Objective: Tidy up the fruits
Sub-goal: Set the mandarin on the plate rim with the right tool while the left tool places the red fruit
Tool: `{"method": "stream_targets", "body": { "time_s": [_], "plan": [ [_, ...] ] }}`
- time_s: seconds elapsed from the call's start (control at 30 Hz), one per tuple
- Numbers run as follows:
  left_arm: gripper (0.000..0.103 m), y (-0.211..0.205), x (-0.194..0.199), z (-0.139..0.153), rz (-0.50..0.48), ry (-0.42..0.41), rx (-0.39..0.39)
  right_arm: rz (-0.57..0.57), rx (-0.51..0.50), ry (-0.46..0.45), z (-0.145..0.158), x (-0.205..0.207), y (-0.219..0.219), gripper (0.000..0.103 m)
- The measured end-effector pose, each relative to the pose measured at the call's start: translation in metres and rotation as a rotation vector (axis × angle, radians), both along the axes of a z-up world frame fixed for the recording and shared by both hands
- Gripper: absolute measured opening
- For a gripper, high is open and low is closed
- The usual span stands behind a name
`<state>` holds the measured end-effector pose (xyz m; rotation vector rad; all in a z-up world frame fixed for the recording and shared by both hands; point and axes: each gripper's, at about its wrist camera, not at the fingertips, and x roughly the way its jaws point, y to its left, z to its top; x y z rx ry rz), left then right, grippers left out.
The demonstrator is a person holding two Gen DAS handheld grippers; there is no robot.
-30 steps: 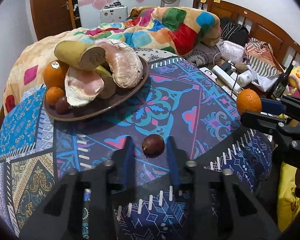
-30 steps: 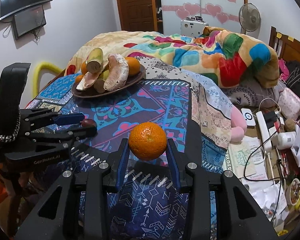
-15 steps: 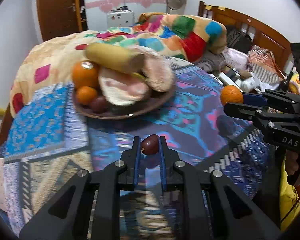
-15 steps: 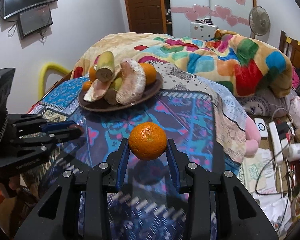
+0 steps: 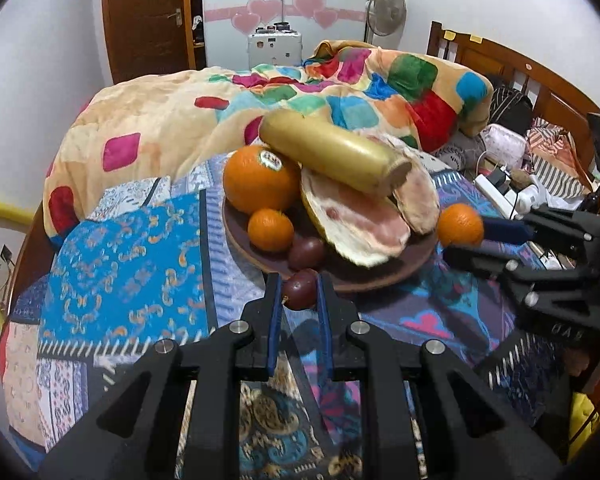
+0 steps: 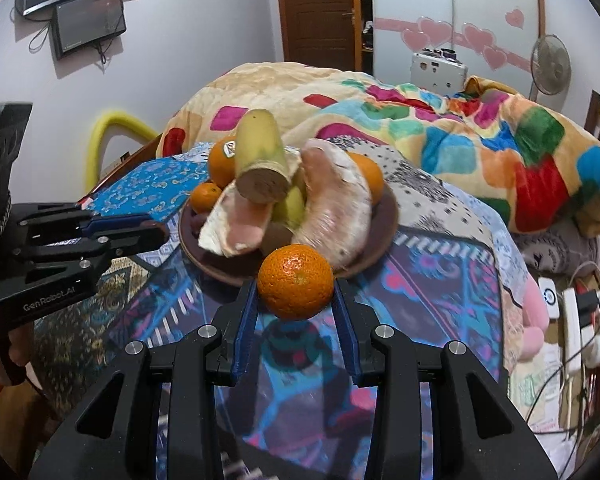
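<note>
My left gripper (image 5: 299, 294) is shut on a small dark red fruit (image 5: 300, 289) and holds it just short of the near rim of the brown plate (image 5: 384, 280). The plate carries a big orange (image 5: 260, 182), a small orange (image 5: 270, 229), another dark red fruit (image 5: 306, 253), pomelo pieces (image 5: 356, 220) and a long yellow-brown fruit (image 5: 332, 152). My right gripper (image 6: 296, 286) is shut on a mandarin (image 6: 296, 280) at the plate's (image 6: 384, 224) front edge. It also shows in the left wrist view (image 5: 460, 236), right of the plate.
The plate stands on a table with a patterned blue cloth (image 5: 128, 264). A bed with a colourful blanket (image 5: 340, 92) lies behind. Cables, a power strip (image 6: 572, 320) and clutter lie on the right. A yellow chair frame (image 6: 112, 128) stands at the left.
Both grippers moved forward to the plate, each carrying its fruit. The left gripper, open a second ago, closed on the dark red fruit and lifted it.
</note>
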<state>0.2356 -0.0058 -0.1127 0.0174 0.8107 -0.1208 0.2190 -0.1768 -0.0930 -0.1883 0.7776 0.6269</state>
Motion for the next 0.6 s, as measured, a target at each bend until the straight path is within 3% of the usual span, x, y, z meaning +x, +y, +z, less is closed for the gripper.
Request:
{"method": "stream_targets", "body": {
  "time_s": [0.3, 0.6],
  "plan": [
    [0.017, 0.005, 0.03, -0.005, 0.013, -0.01, 0.031, 0.001, -0.038, -0.009, -0.005, 0.011, 0.02, 0.034],
    [0.017, 0.0, 0.033, -0.012, 0.007, -0.012, 0.049, 0.007, -0.069, -0.024, -0.008, 0.01, 0.025, 0.036]
  ]
}}
